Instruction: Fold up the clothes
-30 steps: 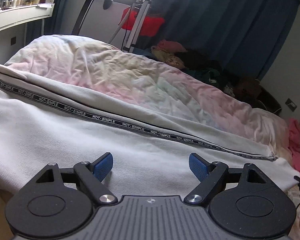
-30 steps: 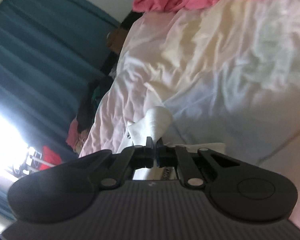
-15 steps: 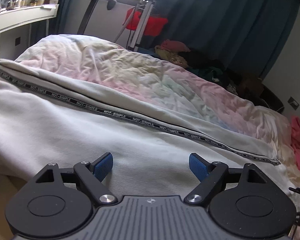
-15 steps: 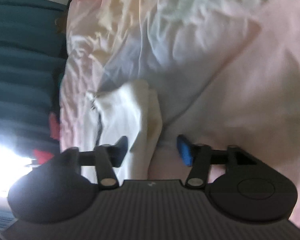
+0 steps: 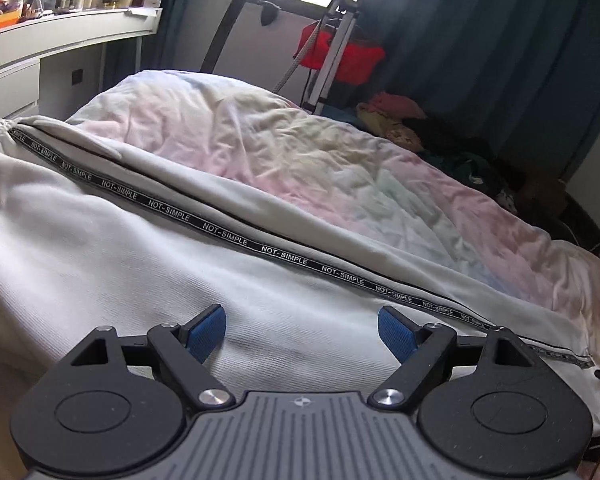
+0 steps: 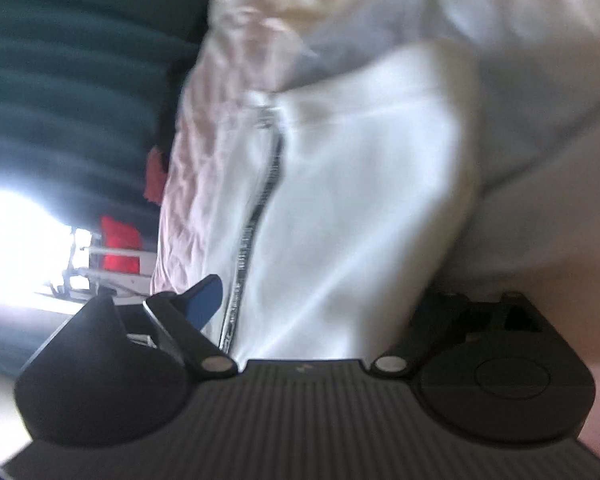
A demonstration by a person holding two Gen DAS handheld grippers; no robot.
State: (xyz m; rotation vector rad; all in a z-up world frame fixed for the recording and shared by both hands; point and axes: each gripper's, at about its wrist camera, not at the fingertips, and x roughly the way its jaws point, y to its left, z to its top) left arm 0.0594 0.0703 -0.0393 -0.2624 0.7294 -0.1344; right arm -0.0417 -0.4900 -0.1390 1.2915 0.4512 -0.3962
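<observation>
White trousers (image 5: 148, 264) with a black lettered side stripe lie stretched along the bed (image 5: 340, 160). The right gripper (image 6: 312, 312), clenched on the cloth a second ago, is opening and has let it drop. The left gripper (image 5: 300, 332) hovers over the trousers, jaws spread, holding nothing. This fold looks laid down.

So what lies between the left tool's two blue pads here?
In the left wrist view, only the white garment shows between the left tool's wide-apart pads; they hover over it, pinching nothing.
</observation>
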